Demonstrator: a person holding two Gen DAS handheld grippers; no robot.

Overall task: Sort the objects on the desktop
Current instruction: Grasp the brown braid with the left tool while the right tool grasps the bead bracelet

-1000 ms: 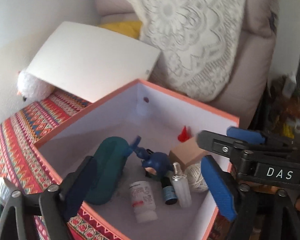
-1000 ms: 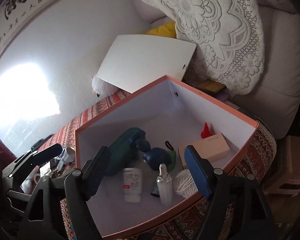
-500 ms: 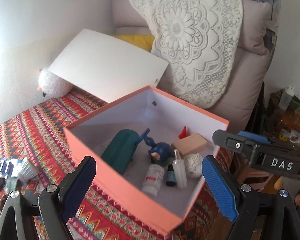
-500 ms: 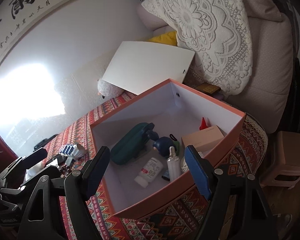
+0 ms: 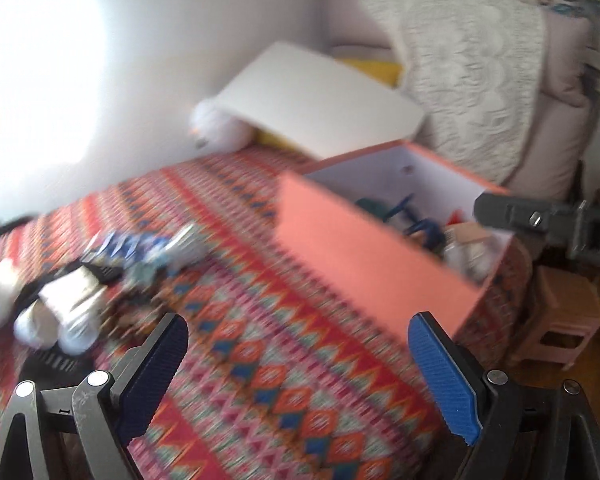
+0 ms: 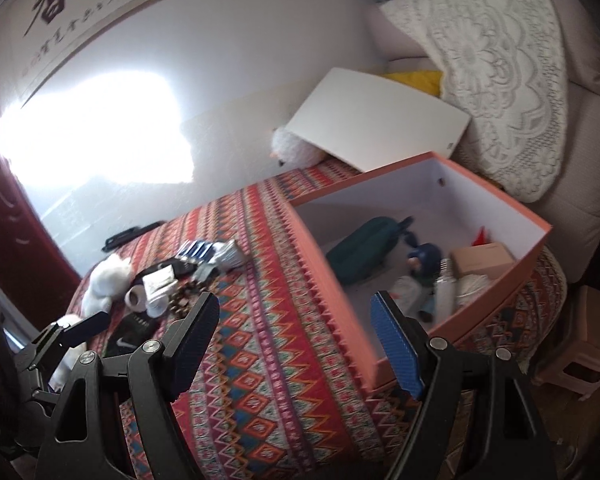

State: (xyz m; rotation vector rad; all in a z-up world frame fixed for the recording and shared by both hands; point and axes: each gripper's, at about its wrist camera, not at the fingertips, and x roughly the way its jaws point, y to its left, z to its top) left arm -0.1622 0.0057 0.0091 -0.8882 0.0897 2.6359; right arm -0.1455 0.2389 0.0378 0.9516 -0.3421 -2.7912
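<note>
Both the left claw (image 5: 296,364) and right claw (image 6: 296,344) hang released, empty, above the patterned table (image 6: 268,360) beside the orange box (image 6: 332,280).

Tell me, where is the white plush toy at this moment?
In the right wrist view, the white plush toy lies at the left on the patterned cloth, beside the pile of small items.

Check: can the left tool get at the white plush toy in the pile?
Probably yes: the left tool is open and empty, and the white plush toy lies exposed at the pile's edge on the patterned cloth.
</note>
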